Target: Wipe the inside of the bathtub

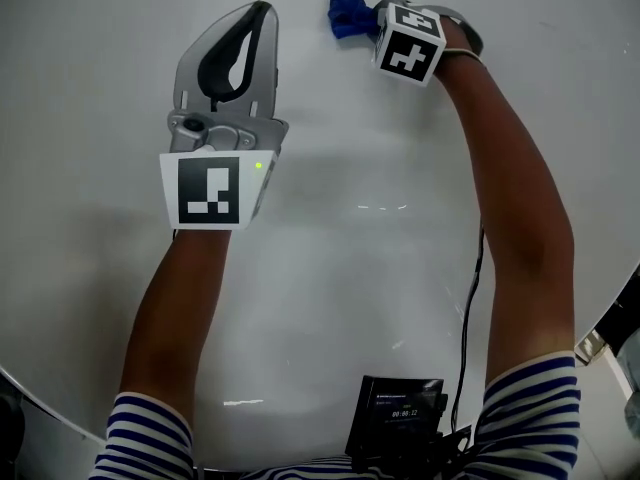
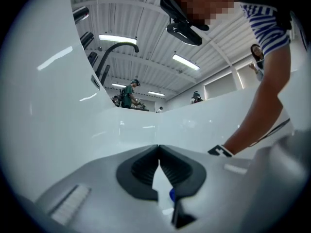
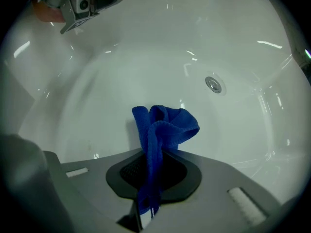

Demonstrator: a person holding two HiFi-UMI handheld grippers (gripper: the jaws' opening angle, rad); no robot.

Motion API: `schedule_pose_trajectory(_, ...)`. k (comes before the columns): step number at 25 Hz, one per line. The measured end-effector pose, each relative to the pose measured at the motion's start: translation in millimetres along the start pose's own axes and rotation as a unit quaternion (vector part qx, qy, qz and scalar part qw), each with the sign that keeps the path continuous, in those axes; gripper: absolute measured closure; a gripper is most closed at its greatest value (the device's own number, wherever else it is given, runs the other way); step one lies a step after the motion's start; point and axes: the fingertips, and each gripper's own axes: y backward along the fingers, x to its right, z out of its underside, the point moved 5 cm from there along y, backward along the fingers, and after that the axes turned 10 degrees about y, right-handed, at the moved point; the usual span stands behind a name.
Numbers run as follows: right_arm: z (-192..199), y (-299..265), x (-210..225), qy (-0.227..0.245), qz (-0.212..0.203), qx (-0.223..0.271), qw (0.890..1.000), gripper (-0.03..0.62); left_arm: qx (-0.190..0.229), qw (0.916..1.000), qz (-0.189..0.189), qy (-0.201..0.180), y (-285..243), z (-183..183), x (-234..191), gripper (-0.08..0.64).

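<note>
I look down into the white bathtub (image 1: 360, 278). A crumpled blue cloth (image 1: 350, 14) rests against its far wall, and my right gripper (image 1: 376, 20) is shut on it. In the right gripper view the cloth (image 3: 163, 127) stands bunched up out of the right gripper (image 3: 154, 154), over the curved tub floor (image 3: 92, 96). To the left, my left gripper (image 1: 262, 10) hovers over the tub wall, shut with nothing in it. In its own view the left gripper (image 2: 159, 150) has its pads touching, and a person's right forearm (image 2: 262, 115) reaches across the tub.
A round metal drain (image 3: 213, 84) sits in the tub floor beyond the cloth. A dark arched faucet (image 2: 115, 50) rises above the tub rim. A black device (image 1: 396, 420) with a cable (image 1: 470, 308) hangs at the person's chest. People stand far off in the hall.
</note>
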Motion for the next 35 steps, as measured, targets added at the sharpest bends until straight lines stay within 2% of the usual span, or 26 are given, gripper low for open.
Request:
schedule_pose_trajectory(4, -3, -1, -8, 0.006, -0.009, -0.002, 1.0, 0.546, -0.011, 0.9999, -0.005, 0.007, 4, 10, -2, 0.558)
schedule_pose_trajectory(10, -14, 4, -37, 0.013, -0.036, 0.003, 0.999, 0.546, -0.001, 1.0, 0.004, 0.006, 1, -11, 7, 0.558)
schedule_pose_trajectory(15, -27, 11, -80, 0.007, -0.057, 0.017, 0.998, 0.547, 0.007, 0.9999, 0.012, 0.009, 6, -32, 17, 0.558)
schedule_pose_trajectory(20, -42, 25, -136, 0.009, -0.098, 0.026, 0.995, 0.547, 0.016, 0.9997, 0.015, 0.014, 12, -62, 27, 0.558)
schedule_pose_trajectory(29, -69, 35, -235, 0.032, -0.176, 0.035, 0.983, 0.548, 0.026, 0.9993, 0.028, 0.006, 25, -105, 40, 0.558)
schedule_pose_trajectory(35, -84, 39, -288, 0.056, -0.24, 0.041, 0.968, 0.548, 0.024, 0.9992, 0.03, 0.007, 27, -113, 43, 0.558)
